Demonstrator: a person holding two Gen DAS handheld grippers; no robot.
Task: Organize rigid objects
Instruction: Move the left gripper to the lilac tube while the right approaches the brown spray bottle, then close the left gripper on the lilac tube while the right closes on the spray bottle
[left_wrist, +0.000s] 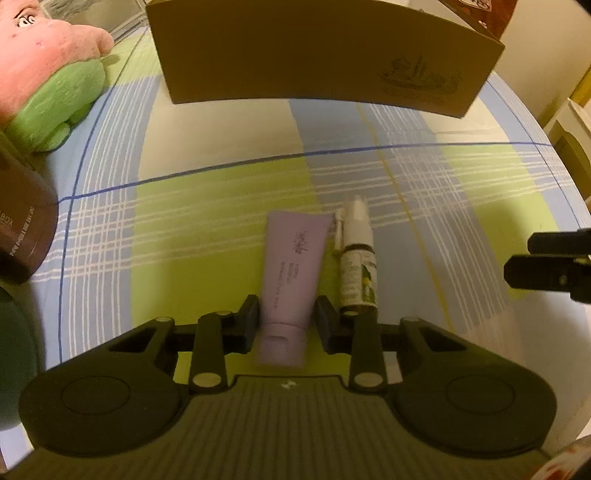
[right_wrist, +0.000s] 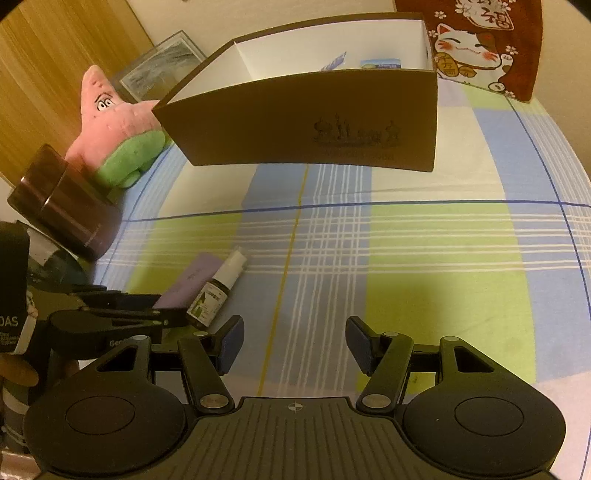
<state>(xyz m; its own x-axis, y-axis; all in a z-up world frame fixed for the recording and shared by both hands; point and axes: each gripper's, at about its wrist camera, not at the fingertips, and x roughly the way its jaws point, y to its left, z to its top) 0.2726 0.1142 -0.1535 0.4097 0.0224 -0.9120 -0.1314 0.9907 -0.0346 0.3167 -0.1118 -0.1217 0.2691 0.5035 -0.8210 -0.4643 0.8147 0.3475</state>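
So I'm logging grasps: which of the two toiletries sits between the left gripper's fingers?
The lilac tube, between the left gripper fingers; the spray bottle lies outside.

Right gripper (right_wrist: 293, 345) in the foreground, jaws apart with nothing between them, above a plaid cloth (right_wrist: 424, 240); at lower left the left gripper (right_wrist: 122, 314) reaches a lilac tube (right_wrist: 195, 280), a small spray bottle (right_wrist: 218, 288) just beside it; beyond, an open brown box (right_wrist: 303, 122); left, a pink star plush (right_wrist: 114, 125) and a dark cylinder (right_wrist: 62, 203).

Dim yellowish light, fisheye-bent edges, slight blur.
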